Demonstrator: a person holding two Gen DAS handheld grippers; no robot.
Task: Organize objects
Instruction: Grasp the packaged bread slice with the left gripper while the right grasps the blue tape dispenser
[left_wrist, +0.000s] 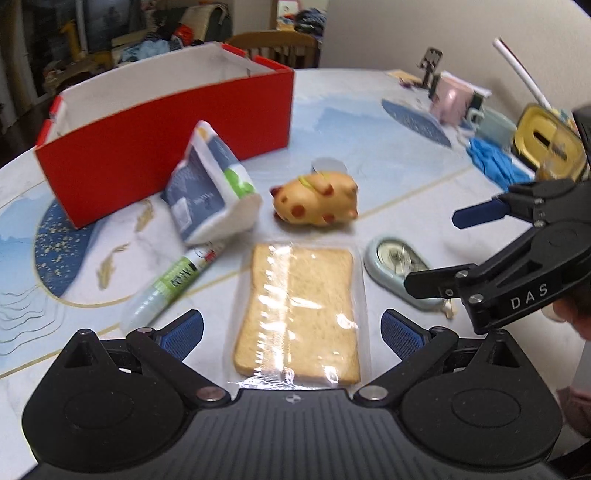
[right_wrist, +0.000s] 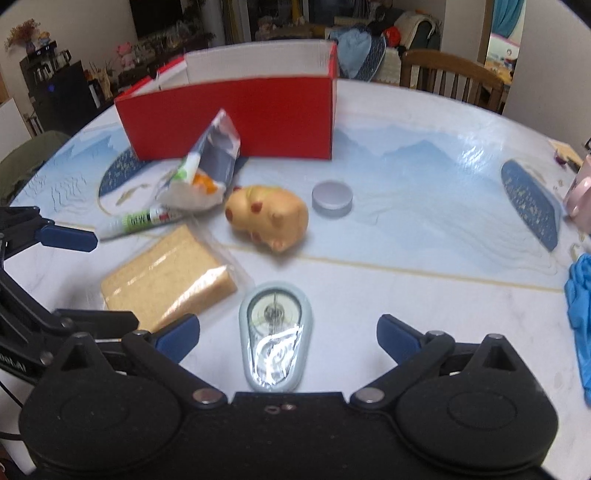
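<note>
**Sorting barely begun: both hand-held grippers empty, every loose item outside the box**

We start at the left hand-held gripper (left_wrist: 291, 334), whose blue pads stand wide apart and hold nothing; between them, on the desk (left_wrist: 388, 147), lies the wrapped bread slice (left_wrist: 299, 314). The right hand-held gripper (right_wrist: 288, 338) is likewise spread and empty, poised over the pale blue oval case (right_wrist: 275, 339), which lies flat between its fingers without touching either pad.

Moving outward, we find the glue tube (left_wrist: 173, 284) lying just left of the bread, the crumpled snack bag (left_wrist: 210, 184) propped beyond it, and the spotted pig toy (left_wrist: 317, 201) on its side near the middle of the desk. A small grey round tin (right_wrist: 331, 197) sits just beyond the pig. Farthest out stands the red box (right_wrist: 236, 114), open at the top; what we can see of its white interior shows no contents, though its floor is hidden from both views.

We judge the task to be at or near its start: six loose items remain on the desk, and none appears stowed. The bread and the oval case look like the first candidates for pickup.
</note>
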